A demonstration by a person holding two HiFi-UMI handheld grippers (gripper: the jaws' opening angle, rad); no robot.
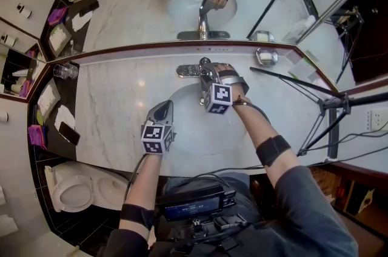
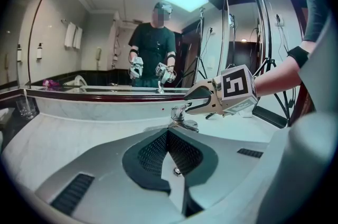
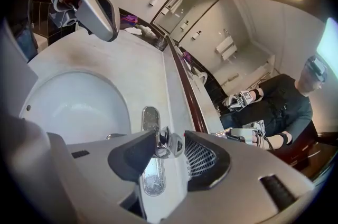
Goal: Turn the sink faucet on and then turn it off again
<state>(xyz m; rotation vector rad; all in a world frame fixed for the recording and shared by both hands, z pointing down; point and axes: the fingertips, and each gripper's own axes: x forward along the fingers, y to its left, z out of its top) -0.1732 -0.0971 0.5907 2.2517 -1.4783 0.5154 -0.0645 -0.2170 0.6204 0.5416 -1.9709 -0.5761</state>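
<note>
My right jaws are spread, and the faucet (image 1: 189,71) has its handle (image 3: 168,145) between them. The handle sits close against one pad with a clear gap to the other, so I am not pinching it. My right gripper (image 3: 170,133) comes at the faucet from the basin side, angled down, with its marker cube over the bowl.

My left jaws are pressed together with nothing in them. My left gripper (image 1: 162,108) hangs well short of the faucet, over the near left edge of the basin (image 1: 188,122), its tip aimed toward the faucet.

The faucet is chrome and stands on an oval plate at the back of the white marble counter (image 1: 115,110), just in front of the mirror (image 1: 254,7). To the faucet's left, well apart at the counter's end, stand clear glasses (image 1: 65,71). To its right, near the mirror, lies a small metal dish (image 1: 267,56).
</note>
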